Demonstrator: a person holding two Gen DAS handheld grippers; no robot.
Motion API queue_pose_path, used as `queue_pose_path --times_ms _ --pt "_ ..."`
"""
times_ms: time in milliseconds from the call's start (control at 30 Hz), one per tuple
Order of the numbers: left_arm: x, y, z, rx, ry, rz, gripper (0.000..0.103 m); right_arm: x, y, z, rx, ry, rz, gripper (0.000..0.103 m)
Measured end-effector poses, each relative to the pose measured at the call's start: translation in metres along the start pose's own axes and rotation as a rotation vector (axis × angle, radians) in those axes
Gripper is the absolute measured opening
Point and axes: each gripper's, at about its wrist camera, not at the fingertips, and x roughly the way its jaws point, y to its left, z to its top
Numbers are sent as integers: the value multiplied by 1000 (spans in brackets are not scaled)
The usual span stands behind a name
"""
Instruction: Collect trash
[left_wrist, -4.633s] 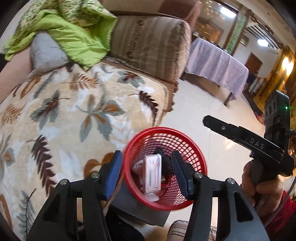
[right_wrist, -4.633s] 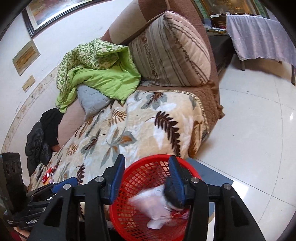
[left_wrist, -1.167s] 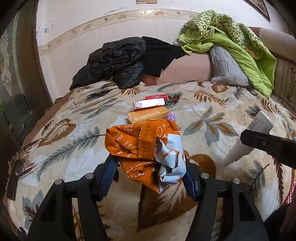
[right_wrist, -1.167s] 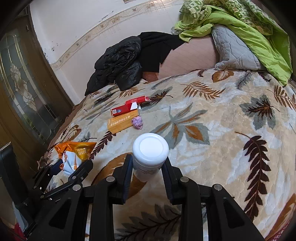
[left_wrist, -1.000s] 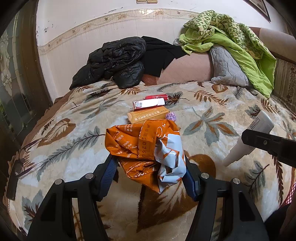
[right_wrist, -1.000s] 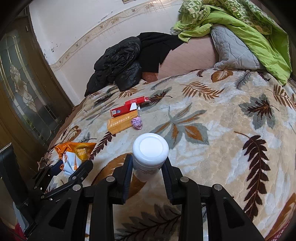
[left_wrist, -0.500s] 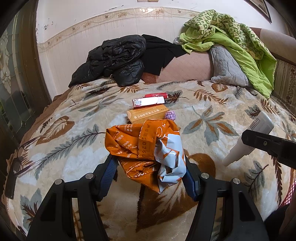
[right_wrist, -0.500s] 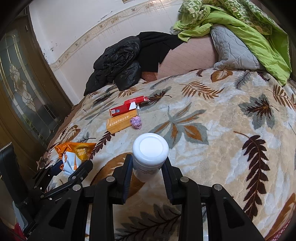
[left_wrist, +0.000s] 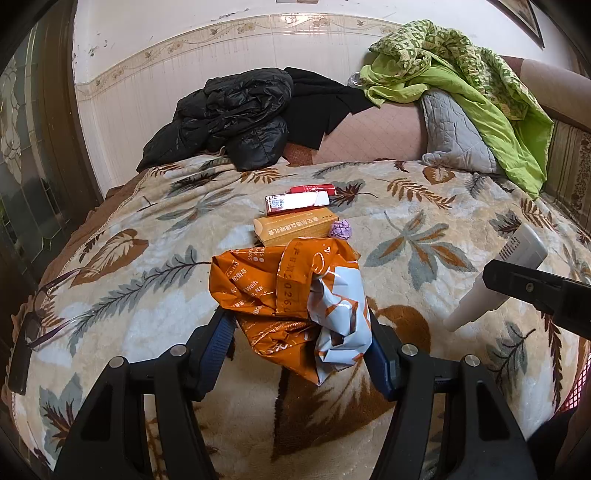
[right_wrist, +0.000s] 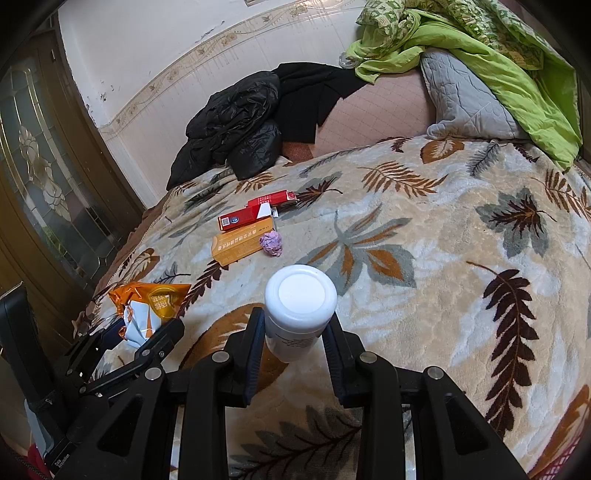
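Left wrist: orange box (left_wrist: 293, 230), red packs (left_wrist: 297, 201), purple wad (left_wrist: 340, 229) beyond wrapper (left_wrist: 291, 295).

Two handheld grippers in matte black plastic: the left gripper (left_wrist: 299, 343) carries angular black arms studded with round silver screws and fingers (left_wrist: 218, 345) faced with blue pads. The right gripper (right_wrist: 297, 354) matches it, with silver screws along its black arms and blue-edged fingers (right_wrist: 254, 354). Small white lettering, too small to read, marks the left gripper's lower body in the right wrist view.
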Motion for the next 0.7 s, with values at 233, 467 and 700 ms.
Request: queue_pose_path --times_ms 233,467,700 --pt "0 0 0 1 1 -3 64 0 0 0 2 -3 -3 33" --pt "-8 -14 -3 18 -4 -88 64 -22 -12 -1 61 -8 21 33" --pt "-35 -59 2 106 -19 -246 64 -86 -49 -12 115 -58 -29 33"
